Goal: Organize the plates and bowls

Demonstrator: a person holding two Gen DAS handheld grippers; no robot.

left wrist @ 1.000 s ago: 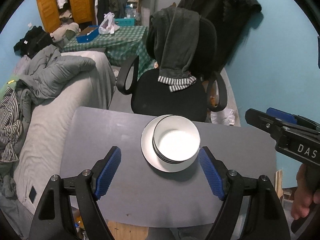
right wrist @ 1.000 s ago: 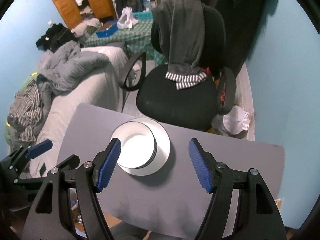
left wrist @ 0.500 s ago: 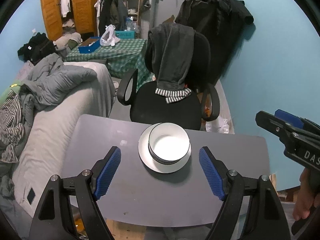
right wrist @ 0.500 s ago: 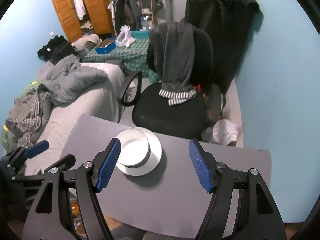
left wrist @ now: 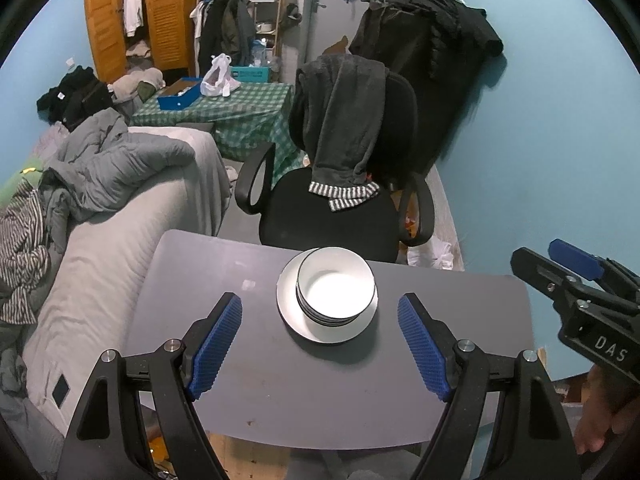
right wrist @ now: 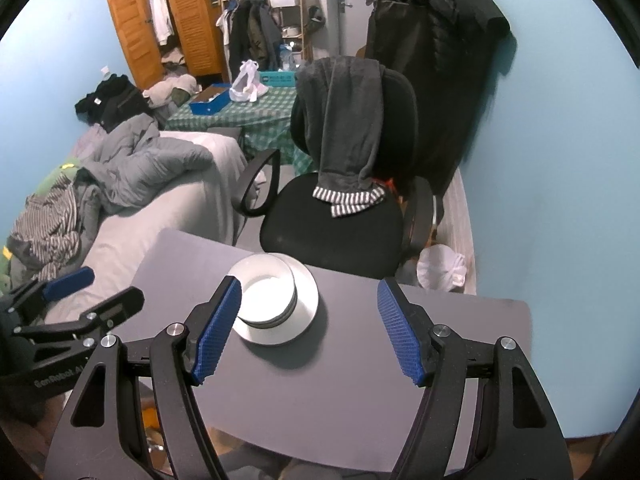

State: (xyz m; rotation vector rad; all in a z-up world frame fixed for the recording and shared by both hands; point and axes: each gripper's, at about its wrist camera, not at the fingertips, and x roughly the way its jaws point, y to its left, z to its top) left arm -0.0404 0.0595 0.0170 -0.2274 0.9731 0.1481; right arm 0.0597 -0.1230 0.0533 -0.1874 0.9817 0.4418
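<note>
Bowls: a nested stack of white bowls (left wrist: 336, 290) with dark rims sits on a white plate (left wrist: 292, 316), slightly toward the plate's far edge, in the middle of the desk.
Plate: lies flat on the grey desk (left wrist: 280, 392), closer to its far edge than its near one; how many plates lie under the bowls cannot be told.
Handling: the pieces look like glazed ceramic or enamel, so likely stiff, smooth, slippery and prone to chipping; the stack together is probably heavy for one grip.
Where to hold: judged best at a bowl's rim, one pad inside and one outside the wall; the plate offers only its thin lip, which lies close to the desk.
Left hand-held gripper (left wrist: 320, 344): spread wide and empty, hanging above the desk with the stack showing between its blue pads (left wrist: 216, 344), touching nothing.
Right hand-held gripper (right wrist: 308, 332): also spread and empty, the stack just beyond its left pad, clear of it.
Progress: the dishes appear already gathered into one pile.
Surroundings: an office chair (left wrist: 332, 216) draped with dark clothing stands beyond the desk; a bed (left wrist: 108, 248) with rumpled bedding lies to the left.
</note>
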